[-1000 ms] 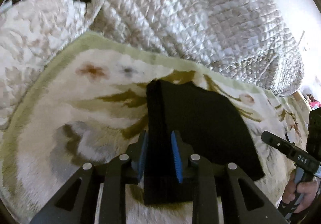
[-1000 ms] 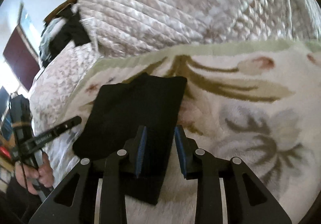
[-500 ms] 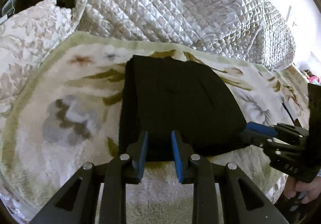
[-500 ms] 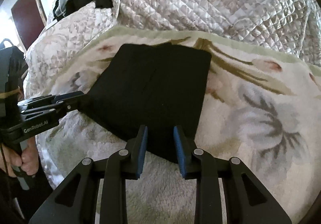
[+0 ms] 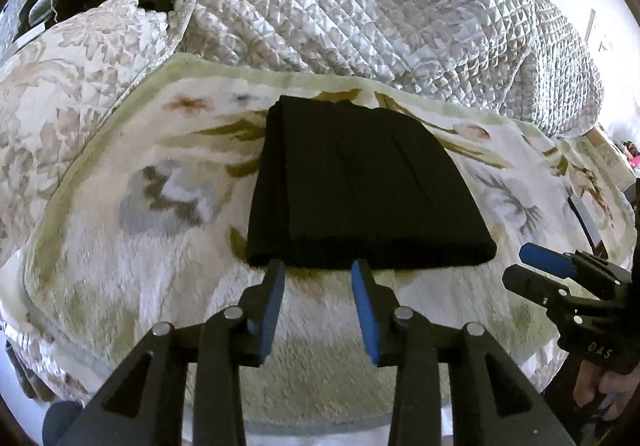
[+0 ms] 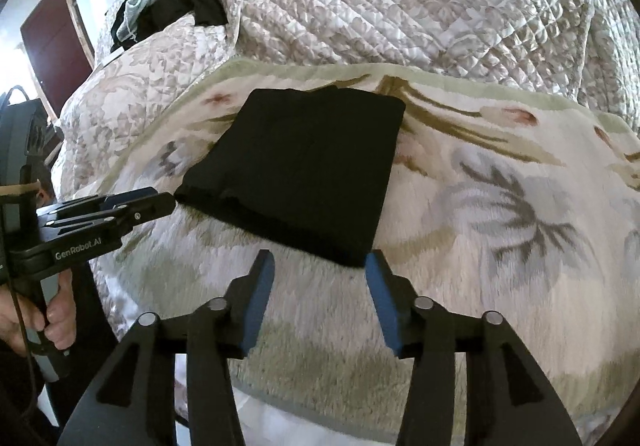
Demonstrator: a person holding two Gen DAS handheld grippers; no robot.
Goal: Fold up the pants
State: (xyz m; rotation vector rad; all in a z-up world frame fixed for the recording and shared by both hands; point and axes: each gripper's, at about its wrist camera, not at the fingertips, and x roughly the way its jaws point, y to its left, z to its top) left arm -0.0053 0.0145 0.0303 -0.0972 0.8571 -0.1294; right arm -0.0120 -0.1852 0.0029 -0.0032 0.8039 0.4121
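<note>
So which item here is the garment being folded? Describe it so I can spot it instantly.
Start at the silvery quilted bedspread heaped across the back; in front of it lies a cream fleece blanket with flower prints. On that blanket sits a flat, roughly square bundle of plain black cloth, the folded pants. It is the only solid dark shape on the pale blanket, unlike the loose dark clothes piled far back.

A home bedroom: a bed under a quilted bedspread (image 5: 360,6) and floral blanket (image 6: 500,214).

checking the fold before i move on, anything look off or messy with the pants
Nothing stands out. The black pants lie as a flat, compact folded rectangle on the floral blanket, edges fairly even. Both the left gripper and right gripper are open, clear of them.
</note>
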